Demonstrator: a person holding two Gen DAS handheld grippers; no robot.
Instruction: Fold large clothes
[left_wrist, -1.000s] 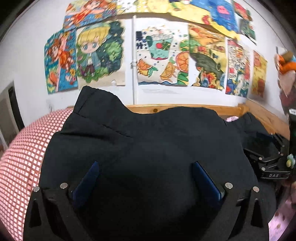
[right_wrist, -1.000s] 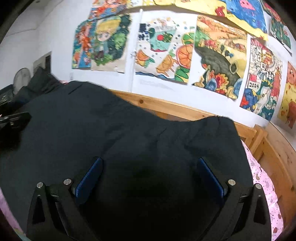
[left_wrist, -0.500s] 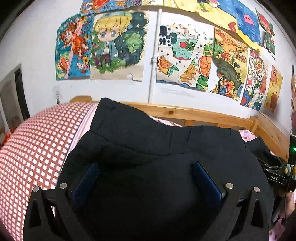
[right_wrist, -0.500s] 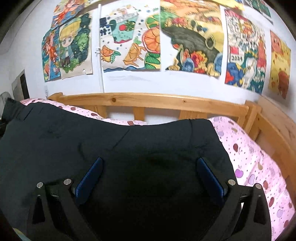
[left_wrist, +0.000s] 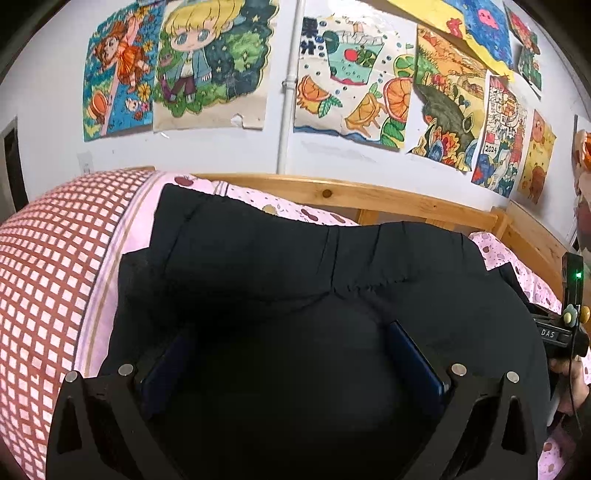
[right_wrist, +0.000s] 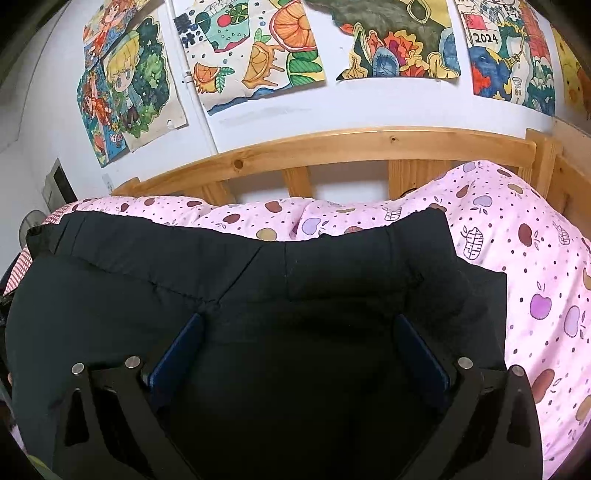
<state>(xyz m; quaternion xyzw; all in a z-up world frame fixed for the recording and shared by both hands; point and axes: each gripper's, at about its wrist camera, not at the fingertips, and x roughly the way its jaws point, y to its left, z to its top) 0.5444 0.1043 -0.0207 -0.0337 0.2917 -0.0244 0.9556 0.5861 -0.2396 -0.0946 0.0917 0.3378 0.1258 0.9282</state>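
A large black garment, trousers by the waistband (left_wrist: 295, 258), lies across the bed; it also fills the right wrist view (right_wrist: 258, 273). My left gripper (left_wrist: 291, 343) has its blue pads (left_wrist: 410, 350) wide apart with a doubled layer of black cloth draped between and over them. My right gripper (right_wrist: 295, 332) stands the same way, pads (right_wrist: 417, 350) apart, cloth over the gap. Whether either one pinches the cloth is hidden. The right gripper's body shows at the right edge of the left wrist view (left_wrist: 561, 332).
The bed has a pink fruit-print sheet (right_wrist: 535, 277) and a red-checked pillow (left_wrist: 48, 266) at the left. A wooden bed rail (right_wrist: 332, 155) runs along the back and right. The wall behind carries several colourful drawings (left_wrist: 351, 85).
Both grippers have come down and forward with the cloth. The upper edge of the garment has dropped onto the bed, so more sheet, pillow and rail show behind it.
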